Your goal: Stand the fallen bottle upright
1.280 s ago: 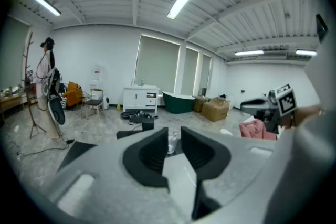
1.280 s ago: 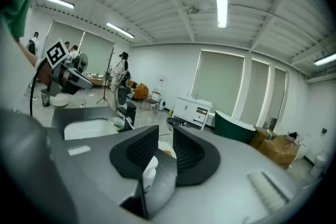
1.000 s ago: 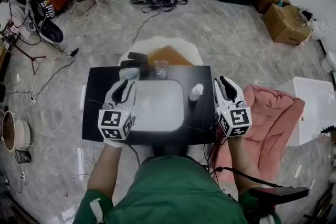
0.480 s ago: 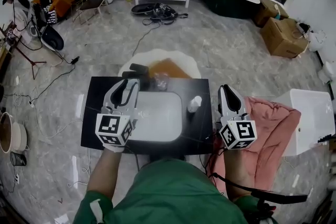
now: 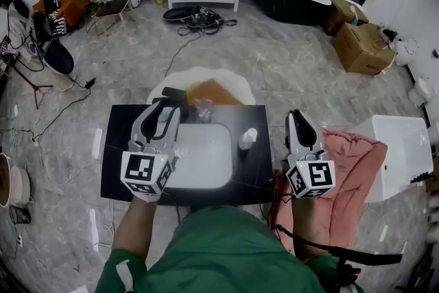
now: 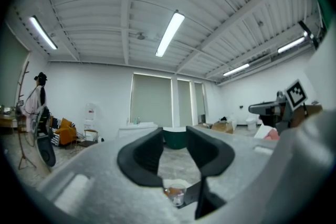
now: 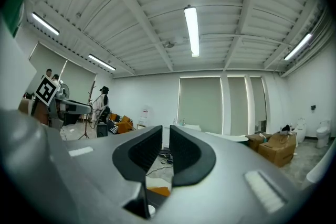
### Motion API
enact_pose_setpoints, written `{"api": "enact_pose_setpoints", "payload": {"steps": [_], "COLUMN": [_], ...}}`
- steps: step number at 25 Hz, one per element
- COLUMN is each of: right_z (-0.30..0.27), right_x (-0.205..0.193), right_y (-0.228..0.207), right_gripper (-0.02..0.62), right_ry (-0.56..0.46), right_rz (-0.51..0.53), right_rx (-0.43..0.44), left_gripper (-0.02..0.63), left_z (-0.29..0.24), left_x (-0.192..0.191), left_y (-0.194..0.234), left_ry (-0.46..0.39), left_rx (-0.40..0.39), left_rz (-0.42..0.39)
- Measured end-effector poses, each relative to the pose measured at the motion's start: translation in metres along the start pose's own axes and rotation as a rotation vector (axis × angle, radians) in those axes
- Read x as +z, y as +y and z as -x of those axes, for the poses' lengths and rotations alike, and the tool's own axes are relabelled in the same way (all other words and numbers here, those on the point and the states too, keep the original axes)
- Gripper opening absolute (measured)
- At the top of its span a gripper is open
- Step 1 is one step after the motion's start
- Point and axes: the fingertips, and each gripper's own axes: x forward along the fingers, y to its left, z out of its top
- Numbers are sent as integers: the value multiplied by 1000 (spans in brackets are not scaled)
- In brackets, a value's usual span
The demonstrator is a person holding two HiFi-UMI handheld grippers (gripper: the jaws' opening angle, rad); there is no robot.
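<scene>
A small white bottle (image 5: 247, 139) stands upright on the black countertop (image 5: 120, 165), just right of the white sink basin (image 5: 199, 160). My left gripper (image 5: 164, 108) hovers over the basin's left rim. Its jaws are opening and nothing is between them (image 6: 174, 140). My right gripper (image 5: 300, 115) hangs past the counter's right edge, apart from the bottle. Its jaws (image 7: 166, 136) leave only a narrow gap with nothing in it. Both grippers point level, away from me.
A clear glass (image 5: 204, 108) stands at the counter's far edge and also shows low in the left gripper view, glass (image 6: 176, 195). A pink cloth (image 5: 353, 168) and a white box (image 5: 401, 147) lie to the right. An orange-and-white rug (image 5: 212, 82) lies beyond the table.
Both grippers have risen and drawn away from the counter. The left jaws have spread wider and the right jaws have narrowed. The bottle stays upright where it was.
</scene>
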Motion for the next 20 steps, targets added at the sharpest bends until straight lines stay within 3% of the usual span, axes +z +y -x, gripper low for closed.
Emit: {"api": "enact_pose_setpoints", "payload": {"steps": [9, 20], "right_z": [-6, -11], "right_x": [-5, -11], "right_y": [-7, -15], "right_gripper": [43, 43], "right_ry": [9, 15], "right_rz": [22, -35], "right_rx": [-15, -3], "left_gripper": [135, 133], "left_z": [-13, -27], "left_x": [-7, -16], "left_y": [-2, -5], "left_ry": [3, 31], "left_rx": [-20, -34], "left_rz": [1, 10]}}
